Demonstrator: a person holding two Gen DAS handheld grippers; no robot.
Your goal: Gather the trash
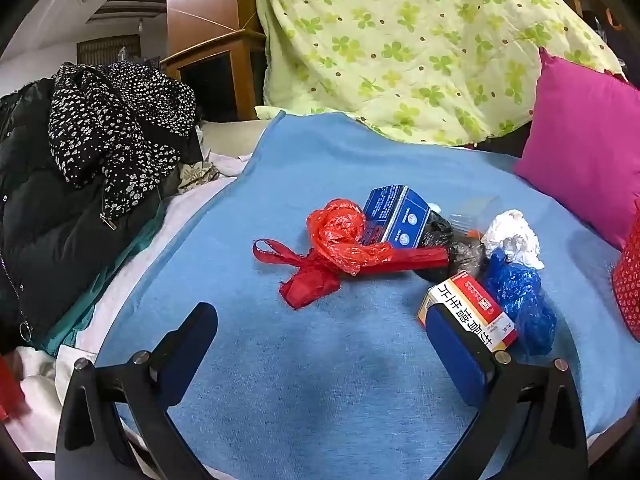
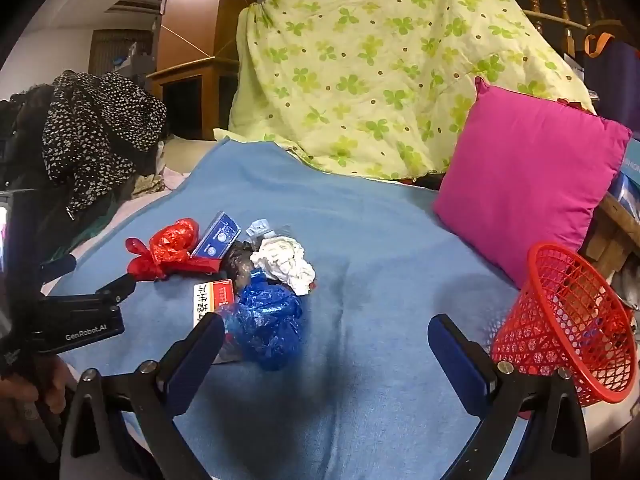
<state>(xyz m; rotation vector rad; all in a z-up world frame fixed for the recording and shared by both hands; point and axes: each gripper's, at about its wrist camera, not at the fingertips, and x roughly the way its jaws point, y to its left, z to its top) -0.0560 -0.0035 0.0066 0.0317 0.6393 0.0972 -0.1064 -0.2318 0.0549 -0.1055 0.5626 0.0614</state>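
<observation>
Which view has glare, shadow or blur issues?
Right wrist: dark shadow on the blue blanket between the open hand-held gripper fingers, glare on the wooden cabinet. Left wrist: milder shadow, red blur at lower left edge. Both: fisheye bending, black corners.

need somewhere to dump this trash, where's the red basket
In the right wrist view the red mesh basket sits tilted at the far right on the blue blanket, just below the pink pillow.

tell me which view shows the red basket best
The right wrist view: the whole red mesh basket shows, tilted beside the pink pillow. The left wrist view catches only a sliver of it at the right edge.
</observation>
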